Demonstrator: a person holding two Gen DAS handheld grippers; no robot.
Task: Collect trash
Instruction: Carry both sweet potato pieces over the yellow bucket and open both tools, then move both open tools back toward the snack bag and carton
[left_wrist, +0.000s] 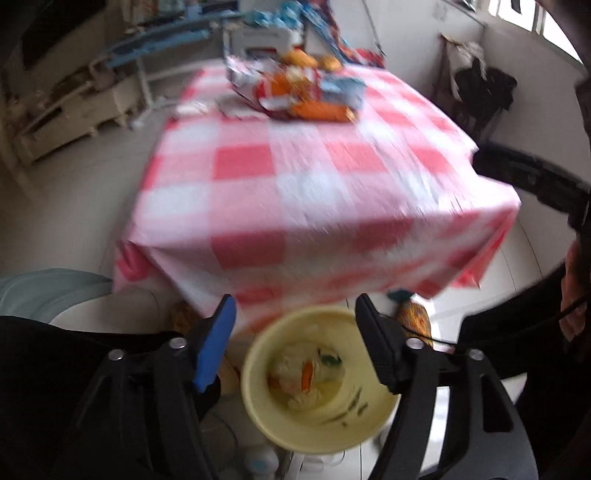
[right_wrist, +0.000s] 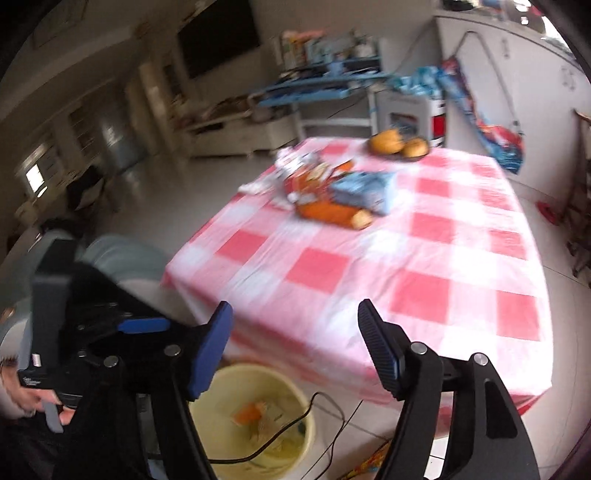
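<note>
Both hand-held tools hung above the round pale-yellow plastic bin (left_wrist: 317, 380), which stood on the tiled floor just off the near edge of the square table under its red-and-white checked cloth (left_wrist: 314, 192). The left gripper (left_wrist: 295, 314) had its jaws spread wide with nothing between them; the bin's mouth showed straight through the gap. The right gripper (right_wrist: 295, 317) was spread just as wide and equally empty, with the bin at about seven o'clock beneath it.

Inside the bin lay a few crumpled white scraps and an orange piece (left_wrist: 306, 373), so some rubbish seemed to be collected already. I judged the job no more than partly done. A heap of wrappers, orange, red, white and pale blue (right_wrist: 332, 192), sat on the cloth toward twelve o'clock, well apart from both tools. Behind it, a dark dish of round yellow fruit (right_wrist: 400, 146) looked like something to leave alone. On the floor by the table's near corner lay a patterned orange wrapper (left_wrist: 413, 319), close beside the bin and probably also waiting to go in.
</note>
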